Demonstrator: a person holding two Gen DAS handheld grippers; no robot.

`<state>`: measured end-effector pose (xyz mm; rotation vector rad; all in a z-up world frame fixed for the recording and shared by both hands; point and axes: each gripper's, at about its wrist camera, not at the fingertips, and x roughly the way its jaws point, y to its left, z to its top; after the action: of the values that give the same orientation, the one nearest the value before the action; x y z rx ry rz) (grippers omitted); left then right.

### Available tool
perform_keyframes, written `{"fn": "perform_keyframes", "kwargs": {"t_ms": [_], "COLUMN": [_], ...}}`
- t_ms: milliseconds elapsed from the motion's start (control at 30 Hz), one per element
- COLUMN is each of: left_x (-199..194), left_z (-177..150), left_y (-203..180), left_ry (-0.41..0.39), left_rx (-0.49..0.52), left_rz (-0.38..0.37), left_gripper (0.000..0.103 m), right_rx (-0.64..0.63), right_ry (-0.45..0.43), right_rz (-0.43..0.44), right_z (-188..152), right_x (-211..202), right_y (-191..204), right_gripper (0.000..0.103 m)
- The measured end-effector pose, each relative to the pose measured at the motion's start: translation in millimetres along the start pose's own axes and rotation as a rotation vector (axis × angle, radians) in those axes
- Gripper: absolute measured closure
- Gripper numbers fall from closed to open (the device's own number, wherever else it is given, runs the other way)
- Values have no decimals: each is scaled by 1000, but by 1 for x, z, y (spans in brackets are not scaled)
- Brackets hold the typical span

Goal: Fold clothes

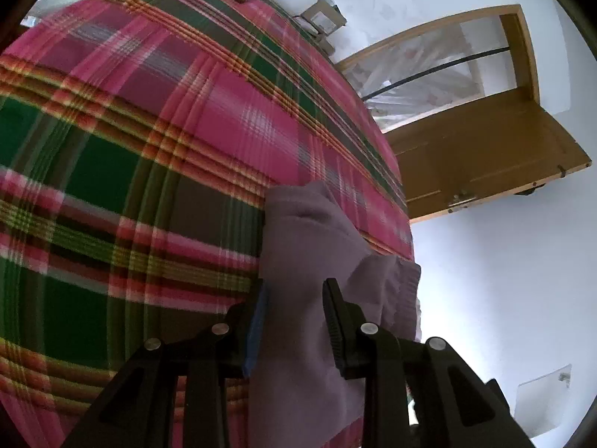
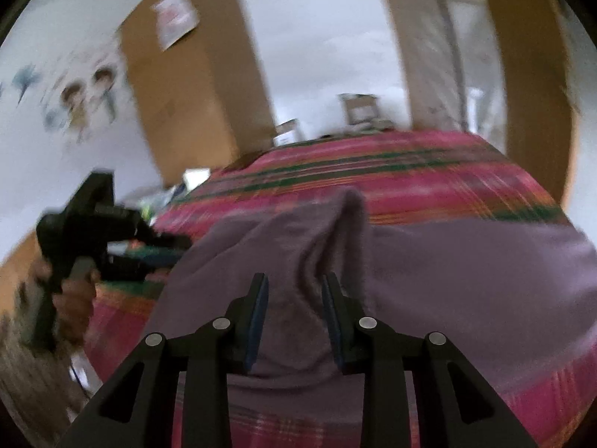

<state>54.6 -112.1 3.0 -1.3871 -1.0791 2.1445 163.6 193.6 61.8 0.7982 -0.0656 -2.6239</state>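
Mauve garment [image 2: 429, 268] lies rumpled on the plaid bedspread [image 1: 149, 149], 1 ridge raised. Left gripper [image 1: 294, 321] and right gripper [image 2: 294, 317] both have jaws spread, cloth between them unpinched. Cardboard boxes [image 2: 358, 106] behind; contents unclear.

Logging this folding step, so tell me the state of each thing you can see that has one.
Left gripper: jaws apart, purple garment between them.
Right gripper: jaws apart over the garment.
Purple garment: rumpled, unfolded, lying on the plaid bedspread.
Wooden door: open.
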Motion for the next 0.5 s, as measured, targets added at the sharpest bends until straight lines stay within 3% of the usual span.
{"fn": "perform_keyframes", "kwargs": {"t_ms": [100, 167, 233, 500], "left_x": [0, 0, 0, 0], "left_z": [-4, -6, -8, -11], "left_y": [1, 3, 3, 5], "left_ry": [1, 10, 14, 21], "left_rx": [4, 4, 7, 13], "left_rz": [7, 4, 13, 22], "left_gripper": [72, 72, 72, 72], "right_rx": [-43, -30, -2, 132], "right_ry": [50, 62, 62, 27], "right_rz": [-55, -80, -87, -69], "right_z": [-2, -4, -4, 3], "right_x": [13, 16, 13, -17], "right_y": [4, -1, -8, -33], "right_gripper": [73, 89, 97, 98]}}
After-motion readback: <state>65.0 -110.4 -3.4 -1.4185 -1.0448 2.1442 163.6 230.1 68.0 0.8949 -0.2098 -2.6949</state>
